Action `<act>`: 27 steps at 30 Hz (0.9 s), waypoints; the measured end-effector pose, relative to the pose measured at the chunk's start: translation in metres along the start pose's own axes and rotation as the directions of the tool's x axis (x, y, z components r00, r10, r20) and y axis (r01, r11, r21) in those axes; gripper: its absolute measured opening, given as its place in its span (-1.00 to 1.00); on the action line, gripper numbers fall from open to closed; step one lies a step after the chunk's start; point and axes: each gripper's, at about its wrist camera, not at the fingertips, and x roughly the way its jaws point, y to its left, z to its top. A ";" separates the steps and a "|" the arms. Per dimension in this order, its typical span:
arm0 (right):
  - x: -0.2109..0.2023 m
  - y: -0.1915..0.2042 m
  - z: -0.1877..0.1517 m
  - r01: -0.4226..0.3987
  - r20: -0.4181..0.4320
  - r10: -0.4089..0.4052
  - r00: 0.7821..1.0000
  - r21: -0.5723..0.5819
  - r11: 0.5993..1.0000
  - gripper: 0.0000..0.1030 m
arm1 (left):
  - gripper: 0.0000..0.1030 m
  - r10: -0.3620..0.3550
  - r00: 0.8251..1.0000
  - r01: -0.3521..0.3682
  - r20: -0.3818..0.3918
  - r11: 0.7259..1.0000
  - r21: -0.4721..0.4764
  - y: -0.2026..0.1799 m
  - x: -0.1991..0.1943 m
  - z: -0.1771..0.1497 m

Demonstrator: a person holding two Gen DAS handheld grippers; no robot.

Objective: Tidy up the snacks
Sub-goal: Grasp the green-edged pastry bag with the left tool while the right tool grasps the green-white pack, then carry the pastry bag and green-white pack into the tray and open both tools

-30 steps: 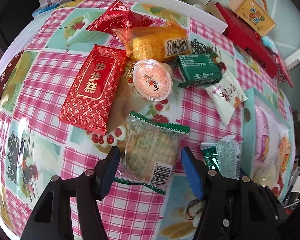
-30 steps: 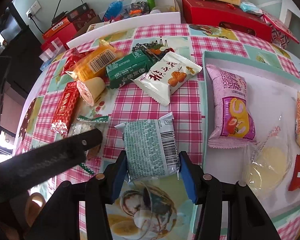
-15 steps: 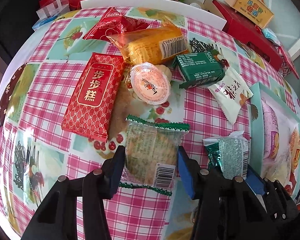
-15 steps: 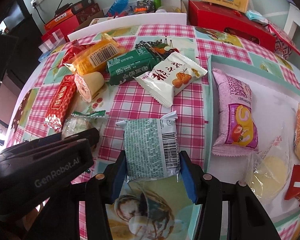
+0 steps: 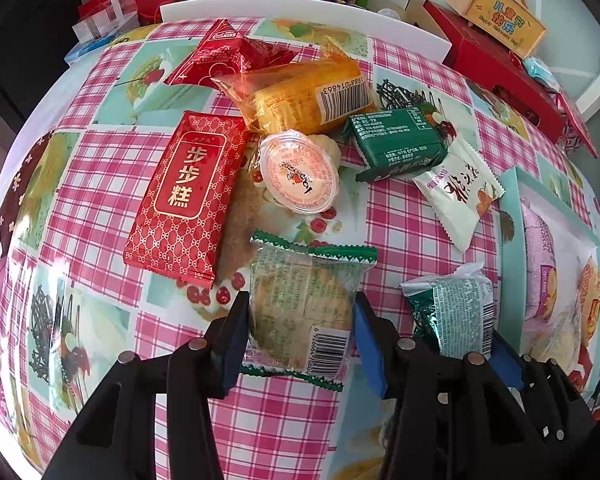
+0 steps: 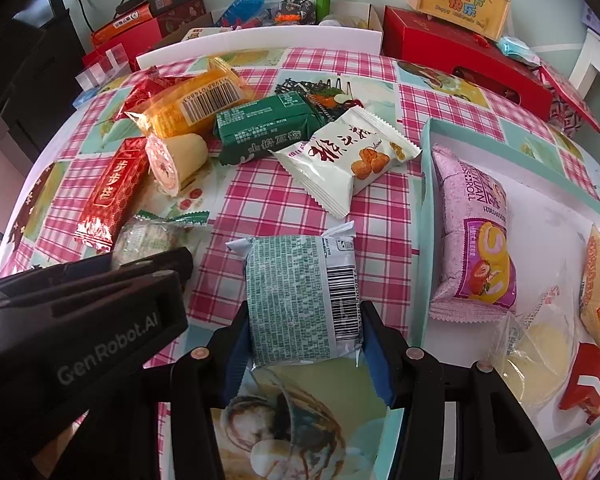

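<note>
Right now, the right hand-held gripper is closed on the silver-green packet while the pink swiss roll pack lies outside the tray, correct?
Not quite: the right wrist view shows the pink swiss roll pack lying inside the tray. The right hand-held gripper is indeed closed on the silver-green packet.

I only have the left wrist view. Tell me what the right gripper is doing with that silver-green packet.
Observer: The right gripper has its jaws shut on the silver-green packet, one on each side, just left of the tray.
Operator: Describe the tray's free space.
Observer: Bare white floor shows beyond the pink roll packet, toward the far right corner.
Operator: Report what's at its near end.
Observer: A clear packet with a pale pastry lies there, with a red piece beside it.
</note>
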 end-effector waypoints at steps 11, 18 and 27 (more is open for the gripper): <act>-0.029 -0.012 0.006 -0.056 0.055 0.053 0.997 0.049 0.997 0.03 | -0.01 -0.052 0.993 0.050 0.110 0.999 0.021 0.001 -0.046 0.006; -0.062 -0.026 0.012 -0.078 0.138 0.067 0.988 0.078 0.994 0.03 | -0.01 -0.079 0.980 0.072 0.183 0.996 0.042 -0.006 -0.068 0.008; -0.076 -0.089 0.027 -0.059 0.198 0.014 0.980 0.224 0.973 0.03 | -0.01 -0.183 0.965 0.161 0.190 0.979 0.126 -0.047 -0.075 0.018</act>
